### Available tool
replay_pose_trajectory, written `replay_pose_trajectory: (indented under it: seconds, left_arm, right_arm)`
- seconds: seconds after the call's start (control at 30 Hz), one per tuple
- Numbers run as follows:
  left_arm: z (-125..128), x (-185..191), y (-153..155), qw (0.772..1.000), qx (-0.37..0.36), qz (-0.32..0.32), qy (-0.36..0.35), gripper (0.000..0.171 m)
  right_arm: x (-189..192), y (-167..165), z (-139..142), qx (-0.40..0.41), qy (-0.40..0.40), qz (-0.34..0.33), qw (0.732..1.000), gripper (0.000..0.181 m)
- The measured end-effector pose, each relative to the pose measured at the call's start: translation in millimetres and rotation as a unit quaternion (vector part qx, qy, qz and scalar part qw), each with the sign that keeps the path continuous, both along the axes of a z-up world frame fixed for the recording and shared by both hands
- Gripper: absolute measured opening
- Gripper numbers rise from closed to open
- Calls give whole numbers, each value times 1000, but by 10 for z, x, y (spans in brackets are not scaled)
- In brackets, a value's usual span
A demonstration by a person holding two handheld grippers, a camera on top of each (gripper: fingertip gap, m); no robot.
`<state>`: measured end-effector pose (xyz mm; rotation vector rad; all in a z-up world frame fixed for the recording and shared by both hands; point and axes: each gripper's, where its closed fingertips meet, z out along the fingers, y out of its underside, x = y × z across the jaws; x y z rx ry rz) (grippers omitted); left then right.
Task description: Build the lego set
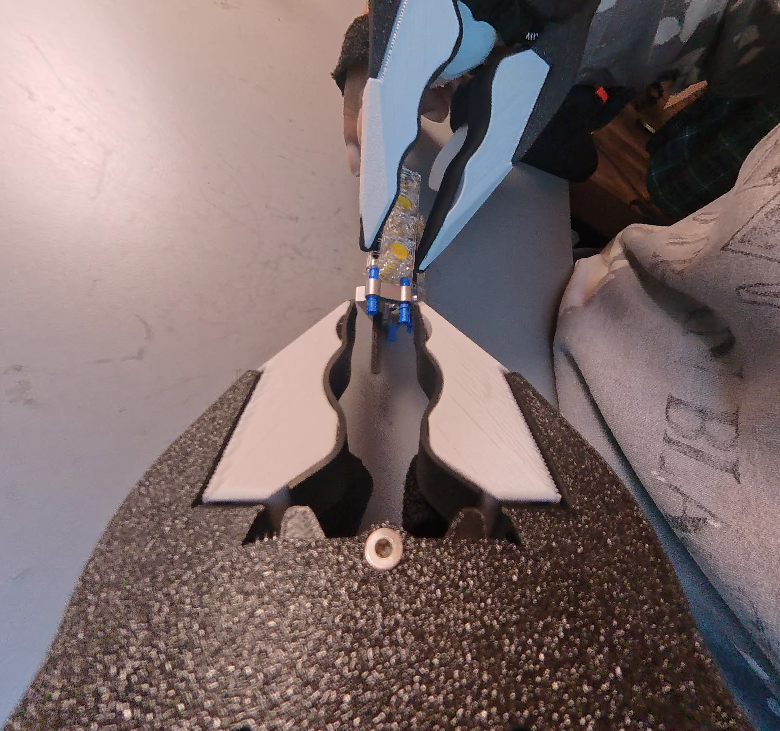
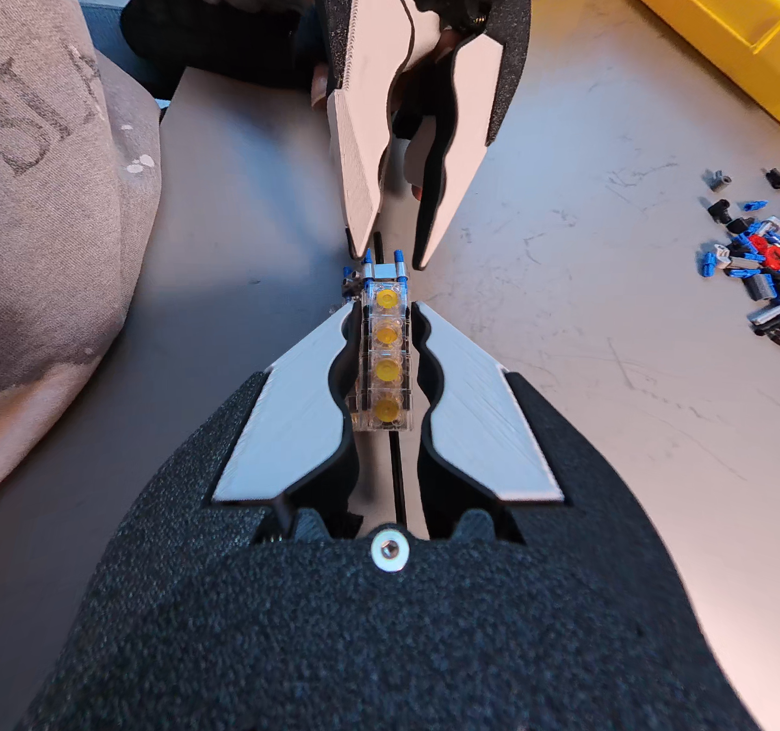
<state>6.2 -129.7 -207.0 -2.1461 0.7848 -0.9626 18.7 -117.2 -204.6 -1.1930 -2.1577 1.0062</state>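
My right gripper (image 2: 385, 305) is shut on a clear brick stack (image 2: 386, 373) with several yellow round studs, held above the grey table (image 2: 570, 330). The stack's far end carries a grey connector (image 2: 384, 271) with blue pins. A thin black axle (image 2: 377, 242) sticks out past it. My left gripper (image 1: 386, 305) faces the right gripper (image 1: 394, 257) tip to tip. Its jaws stand partly open on either side of the blue pins (image 1: 371, 303) and the axle (image 1: 375, 352), and I see no firm grip. The left gripper also shows in the right wrist view (image 2: 388, 261).
A pile of small blue, black, grey and red pieces (image 2: 751, 255) lies on the table at the right. Yellow bins (image 2: 717, 22) stand at the far right. Grey printed fabric (image 2: 63, 204) lies along the table's edge; it also shows in the left wrist view (image 1: 675, 373). The tips of both grippers are at nearly the same place.
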Motion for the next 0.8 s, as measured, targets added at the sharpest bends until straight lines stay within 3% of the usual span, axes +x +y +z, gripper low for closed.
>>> replay_pose_trajectory:
  seconds: [0.47, 0.67, 0.8]
  left_arm:
    - [-16, 96, -54, 997, 27, -64, 24, 18]
    - [-16, 108, -10, 999, 0, -50, 7, 19]
    - [-13, 115, -12, 999, -1, -48, 5, 19]
  right_arm:
    - [16, -80, 42, -69, -2, 28, 997, 14]
    - [29, -25, 34, -65, -20, 24, 997, 14]
    - [98, 41, 116, -81, -28, 13, 996, 27]
